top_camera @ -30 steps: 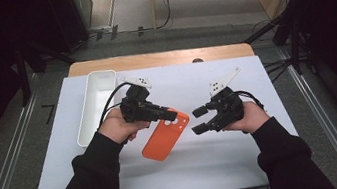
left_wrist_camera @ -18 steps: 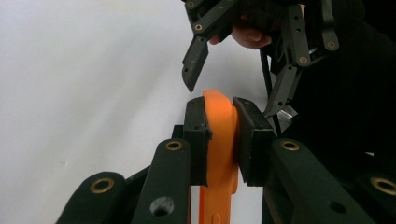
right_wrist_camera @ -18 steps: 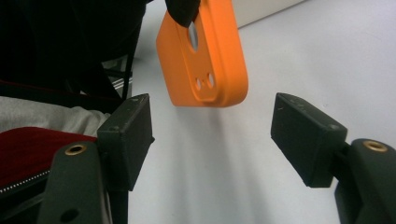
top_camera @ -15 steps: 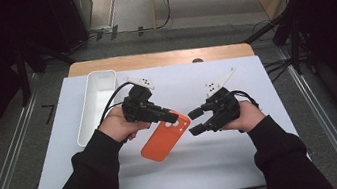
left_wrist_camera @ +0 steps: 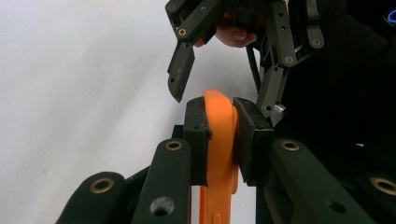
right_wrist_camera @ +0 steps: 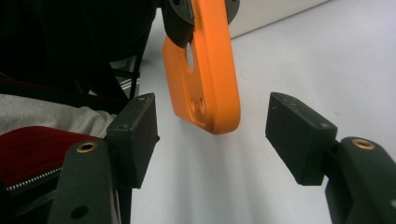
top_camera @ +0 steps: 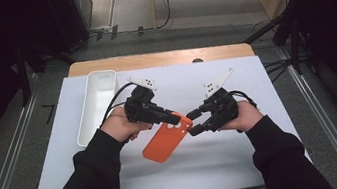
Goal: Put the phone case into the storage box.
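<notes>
Orange rubbery phone case [top_camera: 167, 138] hung above the white worktop [top_camera: 226, 156], left gripper [top_camera: 176, 119] clamped on its edge. Right gripper [top_camera: 193, 123] jaws were just narrowing, straddling the corner, no contact. Handover step; next needs right closing before left releases.

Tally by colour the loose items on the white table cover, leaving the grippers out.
Orange: 1, the phone case, clamped in the left gripper
White: 1, the long tray at the cover's left side
Total: 2
</notes>
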Motion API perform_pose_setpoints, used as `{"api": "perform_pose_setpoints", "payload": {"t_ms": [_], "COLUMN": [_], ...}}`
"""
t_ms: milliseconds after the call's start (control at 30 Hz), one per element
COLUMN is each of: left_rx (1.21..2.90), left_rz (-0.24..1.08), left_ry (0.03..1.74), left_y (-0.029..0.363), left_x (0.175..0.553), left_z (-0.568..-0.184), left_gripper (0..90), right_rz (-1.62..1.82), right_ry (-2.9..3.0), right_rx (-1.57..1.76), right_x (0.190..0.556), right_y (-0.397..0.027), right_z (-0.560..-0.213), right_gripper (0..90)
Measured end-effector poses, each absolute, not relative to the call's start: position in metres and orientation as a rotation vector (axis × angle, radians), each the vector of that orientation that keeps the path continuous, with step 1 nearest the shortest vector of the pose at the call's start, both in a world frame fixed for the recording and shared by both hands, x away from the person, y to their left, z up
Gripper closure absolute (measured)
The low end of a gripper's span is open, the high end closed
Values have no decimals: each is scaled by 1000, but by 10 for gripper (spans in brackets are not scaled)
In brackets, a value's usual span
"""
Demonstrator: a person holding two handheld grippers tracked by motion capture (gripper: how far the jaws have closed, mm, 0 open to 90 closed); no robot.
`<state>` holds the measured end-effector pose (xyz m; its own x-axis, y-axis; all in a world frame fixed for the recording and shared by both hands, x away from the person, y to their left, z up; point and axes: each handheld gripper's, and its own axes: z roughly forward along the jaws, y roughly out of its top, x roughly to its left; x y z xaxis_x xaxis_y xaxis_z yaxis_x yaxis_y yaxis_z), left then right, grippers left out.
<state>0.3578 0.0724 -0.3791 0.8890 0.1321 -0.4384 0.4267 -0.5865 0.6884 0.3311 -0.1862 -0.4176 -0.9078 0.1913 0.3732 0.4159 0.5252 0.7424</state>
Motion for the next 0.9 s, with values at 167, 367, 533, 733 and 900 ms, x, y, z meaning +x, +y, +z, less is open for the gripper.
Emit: {"api": "perform_pose_setpoints", "payload": {"t_ms": [167, 367, 533, 733, 900], "left_rx": [2176, 2180, 2184, 2189, 2191], "left_rz": [-434, -432, -434, -447, -446], "left_ry": [388, 375, 363, 340, 328], "left_y": [71, 71, 70, 69, 68], "left_x": [357, 356, 356, 354, 354], "left_z": [-379, -379, -380, -381, -382], "left_gripper": [762, 762, 762, 761, 762], "right_rz": [-1325, -1314, -1305, -1310, -1317], "right_ry": [-2518, -2499, -2483, -2451, -2433], "right_rx": [-501, -508, -530, -524, -525], "right_x": [331, 332, 333, 334, 335], "right_y": [-185, -183, -183, -184, -185], "right_z": [-419, -420, -420, -421, -422], "right_gripper": [371, 402, 452, 513, 557]}}
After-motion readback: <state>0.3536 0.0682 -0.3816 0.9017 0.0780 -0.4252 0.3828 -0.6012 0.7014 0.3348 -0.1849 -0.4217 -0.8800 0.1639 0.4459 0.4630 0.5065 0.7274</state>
